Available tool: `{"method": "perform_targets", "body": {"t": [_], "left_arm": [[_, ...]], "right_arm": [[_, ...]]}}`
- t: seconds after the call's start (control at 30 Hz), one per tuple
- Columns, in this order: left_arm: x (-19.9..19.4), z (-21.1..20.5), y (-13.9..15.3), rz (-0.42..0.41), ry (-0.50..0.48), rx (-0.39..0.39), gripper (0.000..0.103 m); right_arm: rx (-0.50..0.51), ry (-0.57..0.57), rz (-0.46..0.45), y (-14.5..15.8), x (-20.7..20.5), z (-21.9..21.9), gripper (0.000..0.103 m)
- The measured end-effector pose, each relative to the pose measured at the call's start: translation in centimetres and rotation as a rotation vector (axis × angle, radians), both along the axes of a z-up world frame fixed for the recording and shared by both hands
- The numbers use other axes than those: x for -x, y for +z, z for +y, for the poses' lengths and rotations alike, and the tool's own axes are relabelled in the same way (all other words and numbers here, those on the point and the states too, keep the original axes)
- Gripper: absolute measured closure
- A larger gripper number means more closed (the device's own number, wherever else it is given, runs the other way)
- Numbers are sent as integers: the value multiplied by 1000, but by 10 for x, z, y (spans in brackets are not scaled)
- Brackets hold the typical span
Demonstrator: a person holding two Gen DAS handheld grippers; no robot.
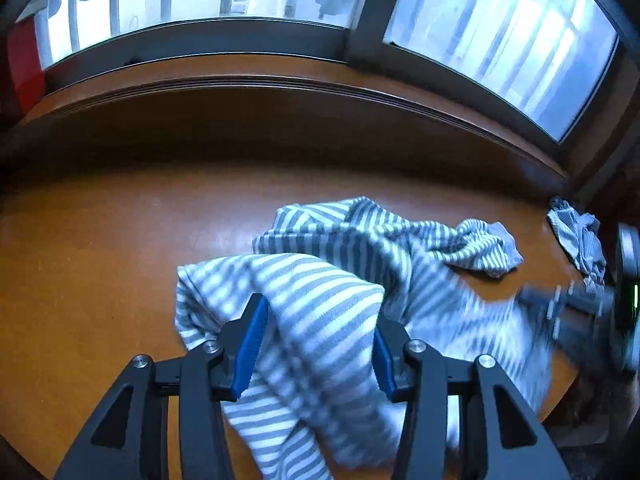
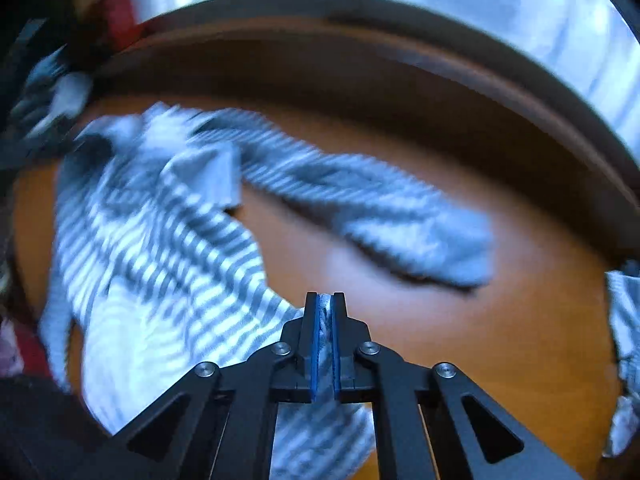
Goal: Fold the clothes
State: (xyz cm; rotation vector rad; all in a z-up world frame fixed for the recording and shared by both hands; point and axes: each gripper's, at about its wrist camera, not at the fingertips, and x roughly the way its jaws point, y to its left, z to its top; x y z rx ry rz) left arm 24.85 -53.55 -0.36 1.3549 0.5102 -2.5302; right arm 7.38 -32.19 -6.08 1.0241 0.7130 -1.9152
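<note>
The left gripper (image 1: 316,344) is standing with its blue-padded jaws wide apart, a soft fold of the striped garment (image 1: 340,280) draping between them. The right gripper (image 2: 327,320) is pinching a thin edge of the same grey-and-white knit, jaws pressed together on it. The garment is lying crumpled on the smooth orange-brown wooden table (image 1: 100,260). A second, smaller striped piece (image 1: 576,240) is sitting at the table's far right edge. Beyond, two window panes (image 1: 500,40) are glowing.

So the garment (image 1: 340,264) lies crumpled on the surface (image 1: 100,248), mostly toward its right half. A smaller cloth (image 1: 578,236) sits at the far right edge, and the window (image 1: 500,36) runs behind everything.
</note>
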Motion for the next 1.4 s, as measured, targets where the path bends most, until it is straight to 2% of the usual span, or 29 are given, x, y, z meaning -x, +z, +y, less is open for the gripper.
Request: {"method": "perform_targets", "body": {"t": [0.03,0.07,0.27,0.3,0.37,0.4,0.43,0.47,0.63,0.7,0.83,1.03,1.1,1.17,1.27,1.4], "left_arm": [[-3,0,-1,-3,-3,1,58],[-7,1,-2,-8,-6,4,58],[-33,8,-11,-53,-22,10,58],[-39,10,-12,-65,-23,17,58],[-52,13,-15,-85,-23,29,57],[-59,14,-17,-97,-22,34,56],[-67,15,-18,-106,-20,36,56],[-74,17,-19,-112,-15,39,56],[-104,26,-20,-128,26,28,56],[-116,29,-18,-125,46,16,56],[-129,32,-19,-141,96,-3,52],[-118,66,-38,-202,132,-36,49],[-121,74,-42,-207,120,-59,47],[-124,85,-43,-197,109,-89,41],[-121,101,-42,-190,72,-88,40],[-117,121,-42,-232,25,-10,40]], "right_arm": [[0,-35,40,5,11,-1,98],[12,-72,41,8,22,2,98],[108,-301,-9,24,85,24,94],[123,-340,-18,27,96,27,89],[178,-335,-55,34,93,44,75],[193,-314,-64,36,89,51,59],[200,-292,-66,37,84,56,50],[185,-268,-74,34,80,57,49],[89,-155,-114,10,70,49,49],[84,-117,-129,0,71,42,49],[47,-50,-107,-17,67,21,49],[-12,51,-69,-41,58,-13,50],[-8,44,-59,-41,63,-18,54],[-7,7,-55,-38,74,-21,62],[-7,-50,-49,-35,91,-24,68],[-15,-182,-12,-31,121,-17,72]]}}
